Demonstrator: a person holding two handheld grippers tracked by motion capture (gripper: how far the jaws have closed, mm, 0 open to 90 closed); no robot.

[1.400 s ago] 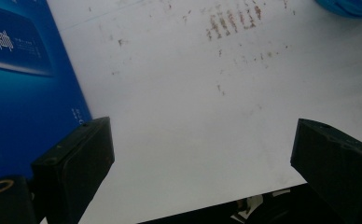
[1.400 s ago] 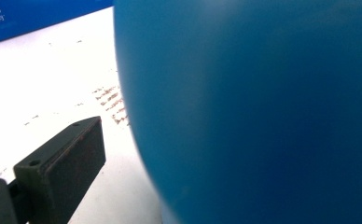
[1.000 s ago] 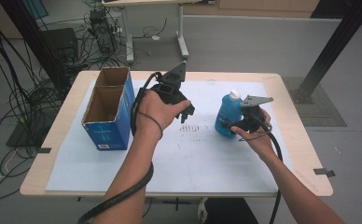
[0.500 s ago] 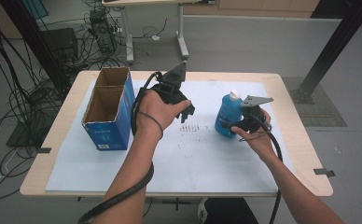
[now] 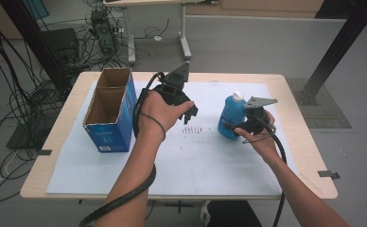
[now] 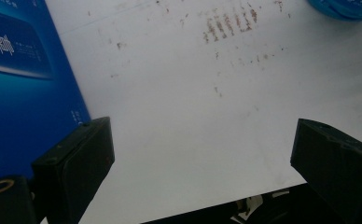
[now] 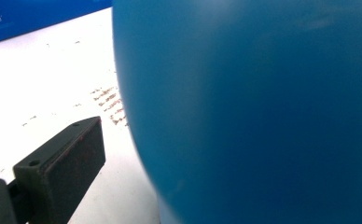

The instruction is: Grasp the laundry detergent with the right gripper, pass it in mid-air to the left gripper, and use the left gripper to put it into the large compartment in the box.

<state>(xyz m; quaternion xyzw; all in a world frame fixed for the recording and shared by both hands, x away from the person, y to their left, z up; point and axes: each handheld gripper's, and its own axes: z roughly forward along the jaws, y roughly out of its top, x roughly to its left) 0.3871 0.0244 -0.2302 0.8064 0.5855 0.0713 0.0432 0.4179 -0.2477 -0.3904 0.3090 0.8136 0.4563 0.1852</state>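
The bottle (image 5: 232, 117), blue with a white cap, stands upright on the white sheet (image 5: 210, 165) that covers the surface, well to the right of the open box (image 5: 109, 109). The right gripper (image 5: 248, 126) is at the bottle's right side, low on its body; in the right gripper view the blue wall (image 7: 263, 112) fills the space beside one finger (image 7: 60, 168), but the other finger is hidden, so I cannot tell whether the fingers are clamped on it or merely set around it. The step in hand looks like taking hold of the bottle, probably to carry it toward the box. To do it well, the grip should sit square on the widest part of the body, below the shoulder, and close firmly before any lift, since the smooth rounded wall could slip or tip. The left gripper (image 5: 187, 112) hangs between box and bottle with its fingers (image 6: 76, 163) wide apart over bare sheet; it should keep out of the path, or steady the box if the bottle goes in.
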